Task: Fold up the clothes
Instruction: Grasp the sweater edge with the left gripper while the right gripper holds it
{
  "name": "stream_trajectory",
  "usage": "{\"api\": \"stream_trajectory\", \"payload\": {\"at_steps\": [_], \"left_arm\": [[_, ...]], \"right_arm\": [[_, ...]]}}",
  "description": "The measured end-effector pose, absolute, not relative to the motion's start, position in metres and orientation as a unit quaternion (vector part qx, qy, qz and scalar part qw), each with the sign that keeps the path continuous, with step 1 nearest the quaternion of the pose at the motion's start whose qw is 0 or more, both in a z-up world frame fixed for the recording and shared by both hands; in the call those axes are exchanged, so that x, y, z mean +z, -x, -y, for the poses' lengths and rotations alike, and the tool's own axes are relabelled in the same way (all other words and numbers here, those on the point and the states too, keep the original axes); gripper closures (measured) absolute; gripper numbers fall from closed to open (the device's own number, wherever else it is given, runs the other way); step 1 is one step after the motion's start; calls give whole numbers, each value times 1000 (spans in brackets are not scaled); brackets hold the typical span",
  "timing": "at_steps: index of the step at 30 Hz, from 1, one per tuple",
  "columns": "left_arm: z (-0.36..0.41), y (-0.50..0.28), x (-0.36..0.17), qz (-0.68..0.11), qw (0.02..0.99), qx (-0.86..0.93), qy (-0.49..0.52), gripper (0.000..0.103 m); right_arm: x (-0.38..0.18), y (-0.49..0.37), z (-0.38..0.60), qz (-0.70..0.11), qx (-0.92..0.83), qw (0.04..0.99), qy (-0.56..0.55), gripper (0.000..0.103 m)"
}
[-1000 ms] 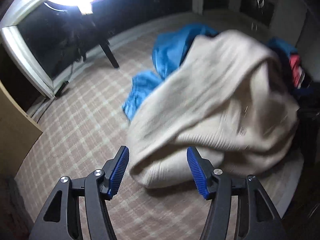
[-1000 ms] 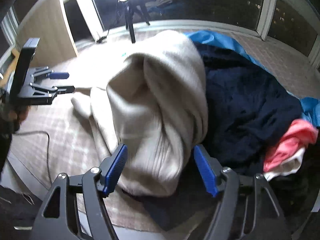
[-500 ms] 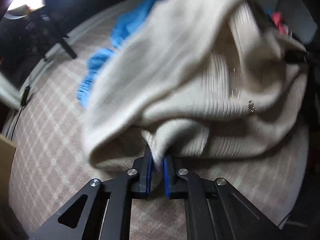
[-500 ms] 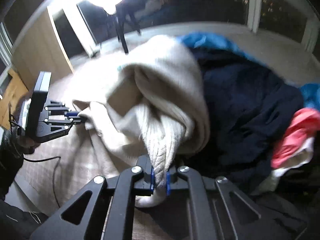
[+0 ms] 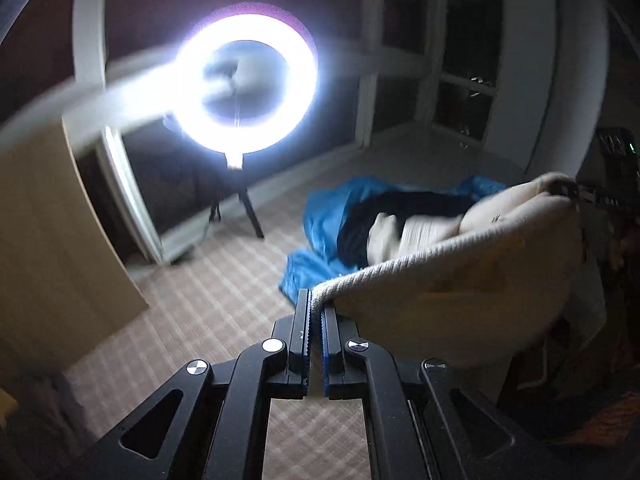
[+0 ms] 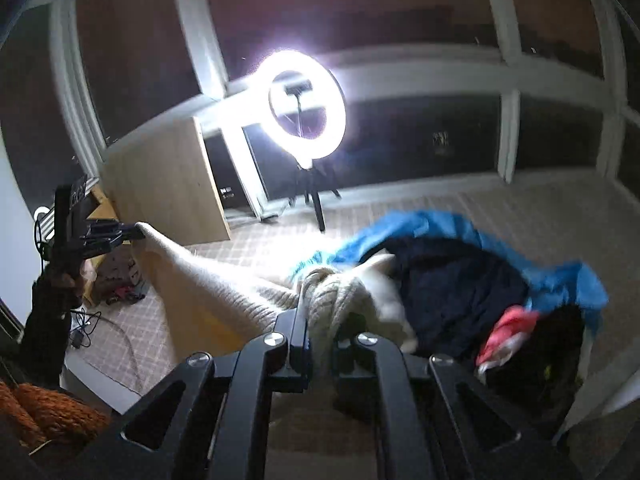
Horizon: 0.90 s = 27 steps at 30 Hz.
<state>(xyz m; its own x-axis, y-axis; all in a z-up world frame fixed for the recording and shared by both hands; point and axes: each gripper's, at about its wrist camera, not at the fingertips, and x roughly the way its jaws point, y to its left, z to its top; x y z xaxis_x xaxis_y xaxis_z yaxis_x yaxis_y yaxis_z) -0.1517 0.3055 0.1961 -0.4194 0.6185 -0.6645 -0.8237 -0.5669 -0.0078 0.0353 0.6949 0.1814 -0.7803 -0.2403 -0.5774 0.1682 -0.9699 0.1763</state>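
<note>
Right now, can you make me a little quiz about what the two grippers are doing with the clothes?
1. True or false: both grippers pinch the cream sweater.
2. Which garment lies under the navy one? A red, B blue, C green.
3. What lights the room?

Key: 1 true, the left gripper and right gripper each clamp an edge. 2 B, the blue garment. 3 the ring light.

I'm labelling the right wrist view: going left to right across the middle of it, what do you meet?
Left gripper pinching the cream knit sweater → ring light's tripod → blue garment → navy garment → pink garment.
</note>
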Motion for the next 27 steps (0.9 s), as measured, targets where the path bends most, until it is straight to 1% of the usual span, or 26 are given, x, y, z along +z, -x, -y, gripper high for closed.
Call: {"api": "stream_trajectory", "payload": {"at_steps": [1, 3, 4, 5, 7, 8, 9, 10, 11, 12, 14, 15, 16, 17, 20, 21, 23, 24, 25, 26, 27], "left_arm": [[-311, 153, 198, -168, 439, 825, 315, 99], [-337, 171, 175, -172, 451, 808, 337, 99], [-354, 179, 156, -176, 455, 797, 356, 96], [-371, 188, 133, -188, 448, 787, 380, 90], [-407, 214, 71, -234, 405, 769, 437, 80], [-414, 220, 50, -247, 385, 764, 455, 84], [-414, 223, 36, -244, 384, 756, 472, 85], [-415, 226, 21, -240, 382, 747, 488, 84], [-414, 227, 11, -233, 384, 741, 500, 81], [-410, 224, 9, -221, 392, 737, 504, 80], [-405, 221, 5, -213, 398, 732, 510, 77], [-405, 219, 4, -213, 400, 731, 510, 76], [-405, 216, 6, -214, 401, 731, 508, 73], [-406, 213, 7, -216, 403, 731, 506, 72], [-408, 205, 10, -219, 409, 731, 501, 71], [-408, 203, 10, -219, 411, 730, 500, 71], [-408, 203, 10, -213, 416, 729, 500, 71], [-408, 204, 9, -210, 418, 729, 499, 71], [-410, 205, 8, -207, 419, 730, 499, 71], [-411, 206, 7, -204, 421, 729, 499, 71], [-411, 207, 6, -202, 424, 728, 499, 71]], "right_arm": [[180, -22, -694, 45, -943, 104, -313, 97], [157, 18, -701, 17, -939, 77, -335, 97], [133, 37, -709, 15, -926, 59, -373, 93], [109, 55, -718, 14, -911, 39, -410, 93], [60, 93, -734, 10, -876, 1, -482, 93], [36, 111, -742, 8, -856, -18, -517, 93], [21, 120, -746, 6, -845, -25, -534, 93], [20, 114, -745, 3, -849, -15, -529, 91], [20, 109, -742, 0, -853, -3, -522, 89], [25, 105, -738, -7, -857, 10, -516, 86], [37, 102, -725, -29, -862, 32, -505, 82], [41, 102, -719, -41, -863, 42, -501, 74], [44, 107, -711, -54, -863, 51, -500, 62], [46, 111, -705, -68, -862, 57, -498, 58], [50, 115, -706, -117, -869, 54, -478, 58], [48, 119, -716, -129, -866, 30, -482, 58], [34, 137, -756, -135, -839, -78, -521, 58], [31, 141, -773, -120, -831, -107, -532, 60], [36, 140, -786, -79, -835, -102, -535, 60], [42, 137, -790, -52, -842, -85, -531, 60], [52, 132, -783, -44, -853, -51, -517, 60]]}}
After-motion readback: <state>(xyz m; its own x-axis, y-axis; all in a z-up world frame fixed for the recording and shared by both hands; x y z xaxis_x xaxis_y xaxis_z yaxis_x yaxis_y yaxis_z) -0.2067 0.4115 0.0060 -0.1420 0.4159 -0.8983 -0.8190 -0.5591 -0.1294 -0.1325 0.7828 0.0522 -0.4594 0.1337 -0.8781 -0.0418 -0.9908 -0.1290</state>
